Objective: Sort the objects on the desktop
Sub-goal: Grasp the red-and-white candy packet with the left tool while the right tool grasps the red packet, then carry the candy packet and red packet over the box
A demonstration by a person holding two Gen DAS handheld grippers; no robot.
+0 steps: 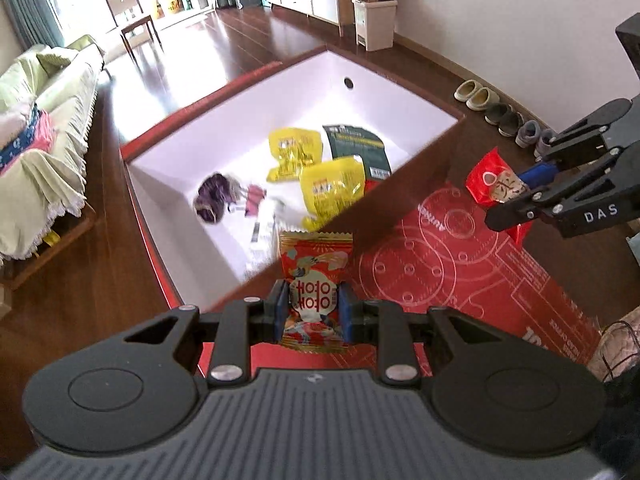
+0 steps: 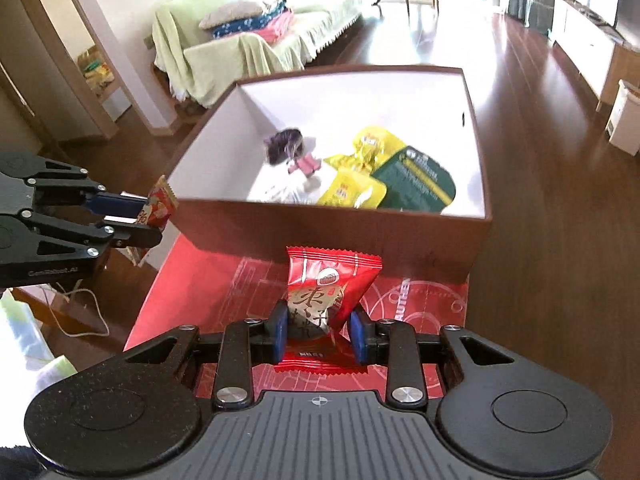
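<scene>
- The left gripper [image 1: 313,312] has its fingers [image 1: 280,310] pinched on a red snack packet [image 1: 315,280], held upright just short of the box's near wall.
- The right gripper [image 2: 320,330] has its fingers [image 2: 280,330] clamped on a second red packet [image 2: 326,292], this one tilted, hanging over the red mat [image 2: 208,280] in front of the box.
- The box [image 2: 332,228], brown outside and white inside, stands open ahead of both grippers. Inside lie two yellow pouches [image 1: 294,154], a dark green pouch [image 1: 358,146], a purple bundle [image 1: 214,196] and some small bits, too blurred to name.
- Both packets are in the air, neither over the opening yet. The step in hand looks like the carry: two snacks on their way to join the rest.
- Next, each gripper needs to lift clear of the near wall and push forward until its packet hangs over the white floor of the box, then spread its fingers.
- The two grippers sit near each other, so the drops want separate spots: left packet toward the purple bundle's side, right one toward the green pouch.
</scene>
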